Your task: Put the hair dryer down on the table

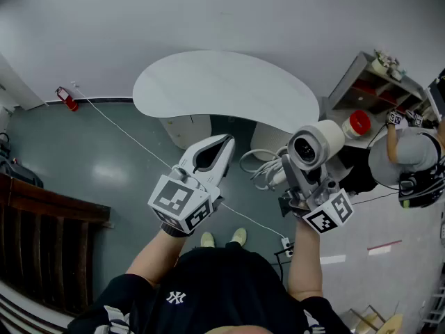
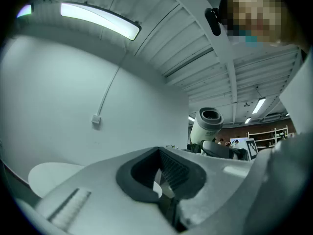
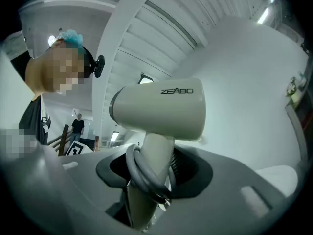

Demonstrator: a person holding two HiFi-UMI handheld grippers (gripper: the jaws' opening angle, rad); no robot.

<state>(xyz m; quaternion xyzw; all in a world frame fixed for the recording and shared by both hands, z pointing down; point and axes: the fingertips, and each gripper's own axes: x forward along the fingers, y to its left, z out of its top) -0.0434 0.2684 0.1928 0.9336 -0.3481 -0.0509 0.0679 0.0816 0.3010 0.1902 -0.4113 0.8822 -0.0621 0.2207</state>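
A cream hair dryer (image 1: 311, 147) stands upright in my right gripper (image 1: 295, 178), its round end facing up at the head camera. In the right gripper view the jaws are shut on the hair dryer's (image 3: 161, 109) handle, my right gripper (image 3: 151, 156) pointing somewhat upward. A grey cord (image 3: 141, 176) is wound round that handle, and loose loops of cord (image 1: 261, 167) hang to the left. My left gripper (image 1: 226, 143) is held level beside it, its tips together and nothing in it; it fills the foreground of its own view (image 2: 159, 152). The white rounded table (image 1: 222, 82) lies ahead, beyond both grippers.
A shelf unit (image 1: 379, 82) with a red-lidded tub (image 1: 359, 122) stands at the right, and a person (image 1: 410, 160) bends beside it. Dark wooden furniture (image 1: 42, 228) fills the left edge. A thin white cable (image 1: 125, 127) runs across the floor to a power strip (image 1: 286, 246).
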